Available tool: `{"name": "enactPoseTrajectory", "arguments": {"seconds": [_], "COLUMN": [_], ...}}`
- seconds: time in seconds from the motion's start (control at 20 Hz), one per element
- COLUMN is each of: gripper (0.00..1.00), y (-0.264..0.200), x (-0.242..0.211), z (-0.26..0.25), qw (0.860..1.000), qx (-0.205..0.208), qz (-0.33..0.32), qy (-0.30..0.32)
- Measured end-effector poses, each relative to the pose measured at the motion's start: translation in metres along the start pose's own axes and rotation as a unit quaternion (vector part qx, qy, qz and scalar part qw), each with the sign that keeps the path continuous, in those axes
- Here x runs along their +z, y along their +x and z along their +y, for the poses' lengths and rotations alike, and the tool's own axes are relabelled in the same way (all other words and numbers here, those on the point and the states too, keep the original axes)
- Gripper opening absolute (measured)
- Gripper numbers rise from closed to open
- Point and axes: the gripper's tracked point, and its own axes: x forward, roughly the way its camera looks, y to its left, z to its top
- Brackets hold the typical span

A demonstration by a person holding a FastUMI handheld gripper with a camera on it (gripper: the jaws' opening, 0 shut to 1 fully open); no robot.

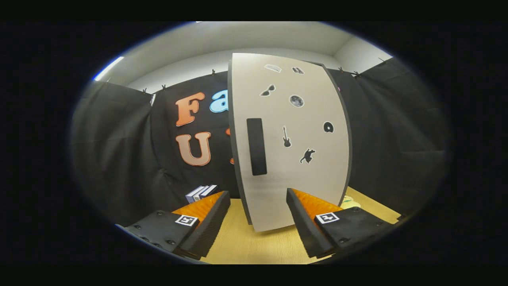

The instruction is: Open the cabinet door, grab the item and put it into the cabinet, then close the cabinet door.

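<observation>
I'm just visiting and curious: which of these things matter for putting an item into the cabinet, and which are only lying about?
For the job:
- cabinet door, shut
- its black handle
- gripper, open, holding nothing
- perhaps the small boxes, left of the cabinet

Lying about:
- pale object right of the cabinet, unclear
- stickers on the door

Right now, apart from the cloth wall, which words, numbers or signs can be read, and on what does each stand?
No word or number can be read.
Cabinet door: picture stickers only, such as sunglasses, a guitar, a cat; the two at its top are too blurred.
Boxes left of the door: print too small.
Gripper, open, door just ahead of its fingers: one square coded marker on each finger, no text.
</observation>
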Motion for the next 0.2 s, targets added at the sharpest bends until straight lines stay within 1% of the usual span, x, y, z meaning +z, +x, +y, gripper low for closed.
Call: {"name": "enactPoseTrajectory", "arguments": {"seconds": [0.2], "gripper": [0.92], "y": [0.0], "x": [-0.006], "z": [-0.015], "qw": [1.0], "qx": [-0.011], "qz": [0.006], "qy": [0.008]}}
